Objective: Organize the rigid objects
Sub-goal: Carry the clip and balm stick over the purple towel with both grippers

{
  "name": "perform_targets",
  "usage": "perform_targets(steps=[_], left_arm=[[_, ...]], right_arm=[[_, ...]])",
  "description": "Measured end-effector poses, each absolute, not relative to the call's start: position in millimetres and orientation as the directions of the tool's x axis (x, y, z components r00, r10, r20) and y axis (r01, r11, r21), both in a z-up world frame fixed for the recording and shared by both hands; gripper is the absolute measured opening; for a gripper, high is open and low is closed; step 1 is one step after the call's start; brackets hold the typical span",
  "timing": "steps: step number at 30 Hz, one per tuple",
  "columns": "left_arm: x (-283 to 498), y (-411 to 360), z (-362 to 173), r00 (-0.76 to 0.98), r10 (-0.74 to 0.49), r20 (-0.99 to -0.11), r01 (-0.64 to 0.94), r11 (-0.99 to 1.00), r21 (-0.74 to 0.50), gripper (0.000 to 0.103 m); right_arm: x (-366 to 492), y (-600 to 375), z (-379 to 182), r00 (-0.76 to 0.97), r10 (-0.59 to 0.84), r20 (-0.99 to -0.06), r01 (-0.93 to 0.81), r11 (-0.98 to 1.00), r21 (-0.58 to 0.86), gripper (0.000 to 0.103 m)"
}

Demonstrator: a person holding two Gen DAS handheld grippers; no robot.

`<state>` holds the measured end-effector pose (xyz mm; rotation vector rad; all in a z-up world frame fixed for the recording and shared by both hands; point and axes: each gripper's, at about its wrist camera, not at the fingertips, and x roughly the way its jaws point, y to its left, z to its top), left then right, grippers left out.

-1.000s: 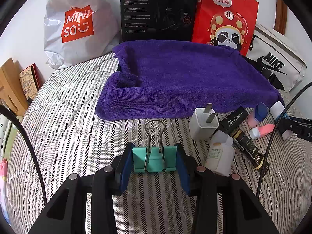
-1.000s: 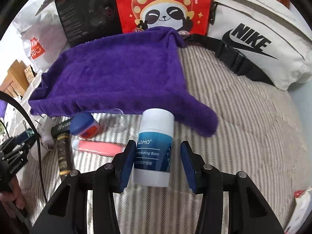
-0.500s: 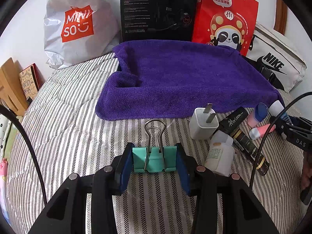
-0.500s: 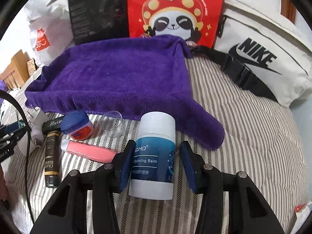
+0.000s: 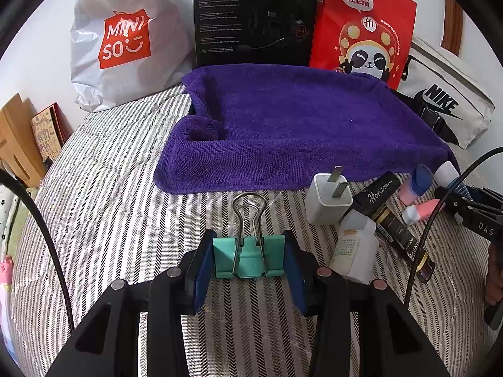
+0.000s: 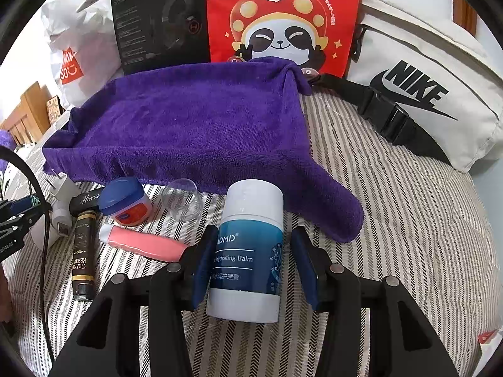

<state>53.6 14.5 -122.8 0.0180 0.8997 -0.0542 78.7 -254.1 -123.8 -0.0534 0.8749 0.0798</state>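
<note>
My left gripper (image 5: pixel 248 260) is shut on a teal binder clip (image 5: pixel 248 256), its wire handles pointing forward, low over the striped bed. My right gripper (image 6: pixel 251 260) straddles a white and blue ADMD balm stick (image 6: pixel 248 251); a gap shows between the stick and the right pad, so it is open. A purple towel (image 5: pixel 283 125) (image 6: pixel 188 132) lies ahead of both. A white charger plug (image 5: pixel 328 199), a white bottle (image 5: pixel 355 248), a dark Horizon tube (image 5: pixel 389 216), a blue-lidded jar (image 6: pixel 125 201), a pink tube (image 6: pixel 141 245) and a clear dome (image 6: pixel 184 199) lie between the grippers.
A Miniso bag (image 5: pixel 125 44), a black box (image 5: pixel 254 15), a red panda bag (image 5: pixel 364 28) and a white Nike bag (image 6: pixel 424 88) line the far side behind the towel. Wooden items (image 5: pixel 15 138) stand at the bed's left edge.
The right gripper has moved forward and turned a little to the left around the balm stick. The left gripper and its clip have not moved.
</note>
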Motion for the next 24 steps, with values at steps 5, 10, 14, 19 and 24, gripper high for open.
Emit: perform_targets(steps=[5, 10, 14, 19, 24], left_arm=[[53.4, 14.3, -123.1, 0.621, -0.042, -0.783, 0.054, 0.998, -0.010, 0.040], [53.2, 14.6, -122.0, 0.622, -0.050, -0.781, 0.053, 0.998, -0.022, 0.039], [52.5, 17.3, -120.5, 0.611, -0.057, -0.789, 0.055, 0.998, -0.030, 0.039], [52.1, 28.9, -112.9, 0.588, -0.083, -0.805, 0.034, 0.996, -0.078, 0.039], [50.6, 40.4, -94.8, 0.599, -0.085, -0.796, 0.028, 0.996, -0.086, 0.039]], right_arm=[[73.9, -250.4, -120.1, 0.607, 0.040, -0.794, -0.117, 0.992, -0.039, 0.036], [67.6, -257.0, -118.7, 0.600, 0.044, -0.799, -0.109, 0.994, -0.027, 0.036], [62.1, -259.7, -108.0, 0.607, 0.043, -0.794, -0.114, 0.993, -0.033, 0.036], [61.8, -261.7, -92.6, 0.624, 0.041, -0.781, -0.115, 0.993, -0.040, 0.036], [67.7, -262.5, -79.6, 0.630, 0.074, -0.773, -0.112, 0.994, 0.004, 0.036]])
